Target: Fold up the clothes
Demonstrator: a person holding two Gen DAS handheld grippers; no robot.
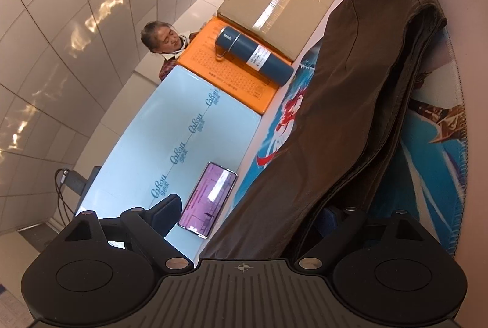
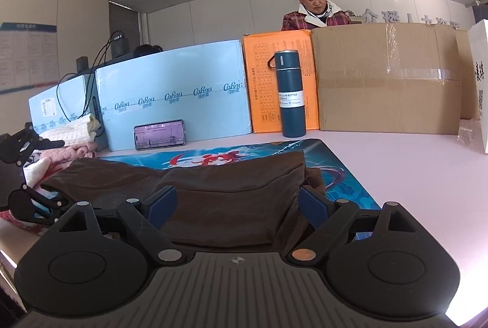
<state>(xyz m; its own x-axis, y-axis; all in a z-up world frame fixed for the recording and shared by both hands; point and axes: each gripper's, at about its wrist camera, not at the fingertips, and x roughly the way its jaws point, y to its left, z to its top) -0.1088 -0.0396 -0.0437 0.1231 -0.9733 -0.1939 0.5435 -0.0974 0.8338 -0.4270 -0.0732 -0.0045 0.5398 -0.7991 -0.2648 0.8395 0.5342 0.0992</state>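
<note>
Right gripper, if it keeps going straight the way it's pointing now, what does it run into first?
Most likely the brown garment: it lies folded on the mat directly between the open fingers of the right gripper. Beyond it stands the blue bottle, but the cloth comes first.

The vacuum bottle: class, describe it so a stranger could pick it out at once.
Find the row of boxes along the table's far edge. Before the orange box stands the vacuum bottle: upright, dark teal, white-labelled, the only cylinder there.
</note>
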